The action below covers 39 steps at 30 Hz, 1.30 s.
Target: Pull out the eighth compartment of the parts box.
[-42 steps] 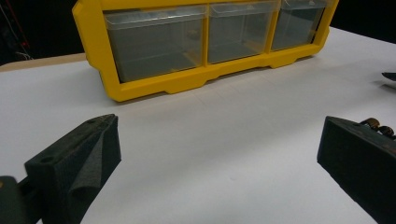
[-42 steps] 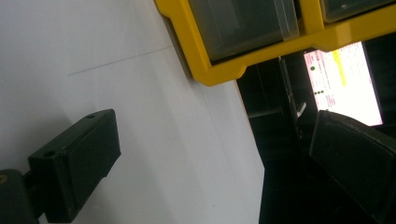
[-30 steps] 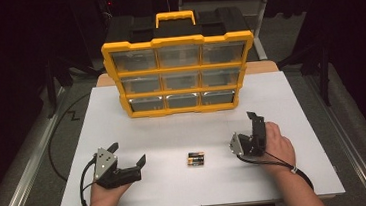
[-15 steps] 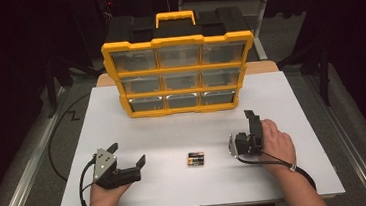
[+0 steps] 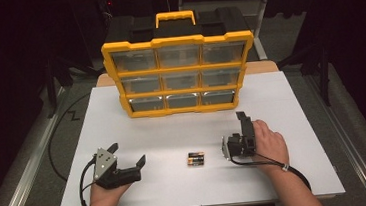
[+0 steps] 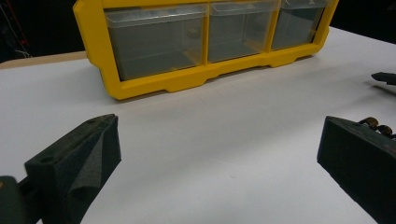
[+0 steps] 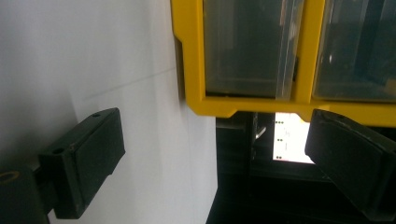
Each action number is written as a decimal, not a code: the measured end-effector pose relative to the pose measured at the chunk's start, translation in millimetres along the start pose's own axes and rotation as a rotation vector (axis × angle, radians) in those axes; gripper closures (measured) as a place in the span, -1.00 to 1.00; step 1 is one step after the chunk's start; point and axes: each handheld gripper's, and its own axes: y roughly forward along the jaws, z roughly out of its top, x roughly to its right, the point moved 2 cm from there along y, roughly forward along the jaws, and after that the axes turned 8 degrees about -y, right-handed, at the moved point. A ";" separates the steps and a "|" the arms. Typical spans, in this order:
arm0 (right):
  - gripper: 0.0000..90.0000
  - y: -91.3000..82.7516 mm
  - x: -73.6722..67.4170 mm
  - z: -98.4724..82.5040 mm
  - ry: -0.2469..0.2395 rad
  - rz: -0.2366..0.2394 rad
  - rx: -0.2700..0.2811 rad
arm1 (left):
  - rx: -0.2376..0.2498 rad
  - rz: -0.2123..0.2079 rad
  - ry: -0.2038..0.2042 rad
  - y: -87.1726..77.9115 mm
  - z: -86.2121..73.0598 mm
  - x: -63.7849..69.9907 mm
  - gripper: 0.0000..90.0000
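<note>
Two small batteries [image 5: 196, 158] lie side by side on the white table [image 5: 179, 193], between my two grippers. My left gripper [image 5: 127, 154] rests low at the front left, open, with nothing between its jaws. In the left gripper view the left gripper [image 6: 219, 163] faces the organizer, and the batteries [image 6: 376, 126] peek over its right jaw. To the right of the batteries my right gripper [image 5: 241, 128] is rolled onto its side, open and empty. The right gripper view has the right gripper [image 7: 219, 158] aimed past the organizer's corner.
A yellow organizer [image 5: 180, 75] with nine clear drawers and a black top with a yellow handle stands at the back middle of the table. Its lower drawers [image 6: 159, 39] look empty. A black cable [image 5: 56, 144] loops off the table's left edge. Dark floor surrounds the table.
The right gripper has tilted and shifted slightly to the left, its upper jaw tip nearer the organizer. The left gripper and the batteries have stayed put.
</note>
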 end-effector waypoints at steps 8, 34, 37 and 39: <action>-0.67 0.9 4.4 20.6 -0.005 -0.020 0.031 | -0.003 -0.003 0.001 -0.9 0.1 -0.6 -0.99; -0.22 24.1 16.8 94.6 -0.059 -0.047 0.056 | 0.007 -0.010 0.003 -3.0 0.8 -1.2 -0.99; -0.16 28.0 21.2 99.6 -0.056 -0.046 0.047 | 0.005 -0.013 0.006 -2.9 0.8 -0.7 -0.99; -0.13 30.9 24.5 102.8 -0.054 -0.046 0.037 | 0.005 -0.014 0.006 -2.9 0.8 -0.6 -0.99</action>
